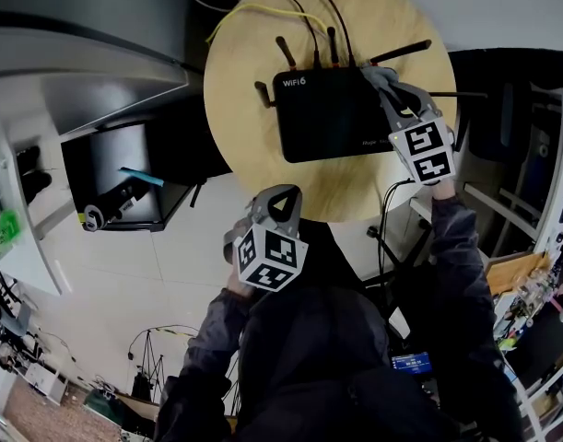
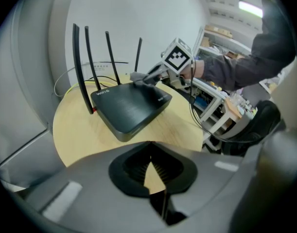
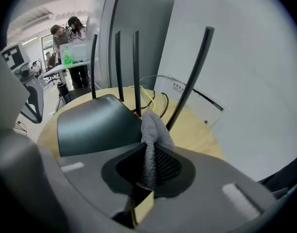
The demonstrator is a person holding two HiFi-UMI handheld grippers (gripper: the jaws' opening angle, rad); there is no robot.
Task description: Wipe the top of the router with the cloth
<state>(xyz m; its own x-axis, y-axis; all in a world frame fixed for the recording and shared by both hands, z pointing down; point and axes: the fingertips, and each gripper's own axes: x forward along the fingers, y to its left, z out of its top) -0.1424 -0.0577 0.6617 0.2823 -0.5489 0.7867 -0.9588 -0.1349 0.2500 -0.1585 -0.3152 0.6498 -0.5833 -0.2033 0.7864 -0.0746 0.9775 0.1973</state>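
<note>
Two in play: right hand-held gripper [image 1: 381,79] pinches the cloth [image 3: 152,130], apparently on the router [image 1: 327,118] for wiping; left hand-held gripper [image 2: 149,143], pressed together empty, hangs off the tabletop's [image 1: 244,72] near edge.

A: The router [image 1: 332,113] looks like matt black plastic, finely brushed on top.
B: Yes; the cloth [image 3: 151,130] is grey, nubbly, perhaps microfibre. The table [image 1: 249,145] is pale, smooth wood grain.

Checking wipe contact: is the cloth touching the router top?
Touching. The left gripper view shows the cloth, held by the right gripper, resting on the far corner of the router top with no gap visible.
</note>
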